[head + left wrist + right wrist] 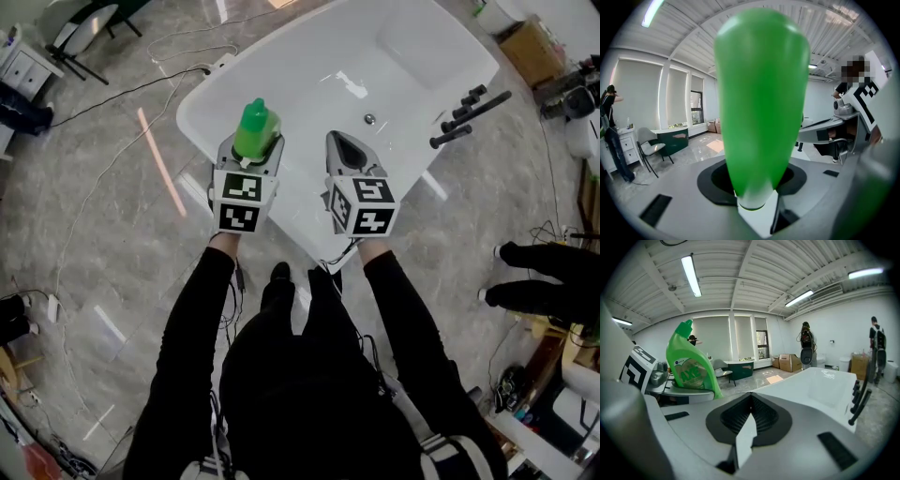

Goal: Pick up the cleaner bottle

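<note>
With the bottle [256,127] pinched between the jaws of my left hand-held gripper [249,161], I want an even squeeze and a level wrist against slipping, my right hand-held gripper [352,155] beside it, jaws pressed together, empty, ready to steady.

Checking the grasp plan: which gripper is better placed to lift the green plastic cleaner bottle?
Left: the left gripper grips the green plastic cleaner bottle; the right gripper is shut, empty.
</note>
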A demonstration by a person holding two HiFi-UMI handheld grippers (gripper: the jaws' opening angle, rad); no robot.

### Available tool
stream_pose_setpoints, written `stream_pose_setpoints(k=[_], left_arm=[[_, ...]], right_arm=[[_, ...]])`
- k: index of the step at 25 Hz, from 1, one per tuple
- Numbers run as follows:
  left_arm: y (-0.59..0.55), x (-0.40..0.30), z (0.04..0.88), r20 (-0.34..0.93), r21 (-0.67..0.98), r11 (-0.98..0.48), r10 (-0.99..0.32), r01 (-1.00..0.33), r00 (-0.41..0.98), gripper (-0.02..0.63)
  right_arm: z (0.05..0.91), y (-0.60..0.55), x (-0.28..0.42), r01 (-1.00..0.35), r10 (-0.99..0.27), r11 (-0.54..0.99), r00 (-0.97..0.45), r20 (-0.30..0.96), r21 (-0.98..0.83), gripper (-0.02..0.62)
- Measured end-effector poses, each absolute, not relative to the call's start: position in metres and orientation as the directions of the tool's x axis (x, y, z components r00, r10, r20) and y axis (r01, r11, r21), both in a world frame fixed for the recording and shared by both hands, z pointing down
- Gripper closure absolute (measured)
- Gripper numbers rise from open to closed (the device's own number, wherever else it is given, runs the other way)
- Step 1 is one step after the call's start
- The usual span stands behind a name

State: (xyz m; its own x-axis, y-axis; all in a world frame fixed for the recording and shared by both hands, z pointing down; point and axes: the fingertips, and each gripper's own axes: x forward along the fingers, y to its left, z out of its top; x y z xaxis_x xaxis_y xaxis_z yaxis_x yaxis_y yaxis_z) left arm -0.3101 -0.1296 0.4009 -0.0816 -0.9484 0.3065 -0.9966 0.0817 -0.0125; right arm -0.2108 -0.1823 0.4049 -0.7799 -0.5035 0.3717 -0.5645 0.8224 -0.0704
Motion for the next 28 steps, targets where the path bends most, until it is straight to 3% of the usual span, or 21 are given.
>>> stream_pose_setpoints(k=[28], left_arm=[[-0.076, -0.288, 0.399, 0.31, -0.012, 0.034, -0.95, -0.999, -0.036, 0.411]], right_arm=[[0.415, -0.121, -0.201, -0.523, -0.461, 0.85, -0.795, 0.393, -0.06, 0.594]])
